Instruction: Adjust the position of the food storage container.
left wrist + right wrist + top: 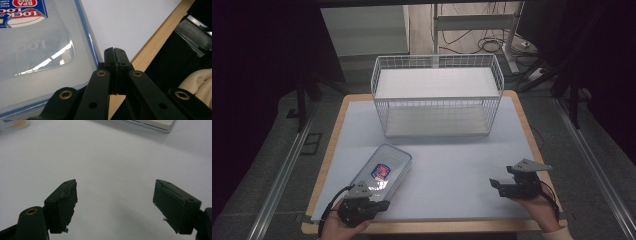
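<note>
A clear plastic container (382, 172) with a blue-edged lid and a red and blue label lies flat on the table's front left. My left gripper (384, 204) sits at its near end, by the table's front edge. In the left gripper view that gripper (115, 53) is shut, jaws pressed together with nothing between them, right beside the container (37, 50) rim. My right gripper (494, 185) is at the front right, over bare table. In its own view the right gripper (115, 202) stands open and empty.
A white wire basket (437, 107) stands at the back middle of the white table (462, 160); its base (155, 123) shows far off in the right gripper view. The wooden table edge (152, 45) runs close to the left gripper. Cables lie on the floor beyond.
</note>
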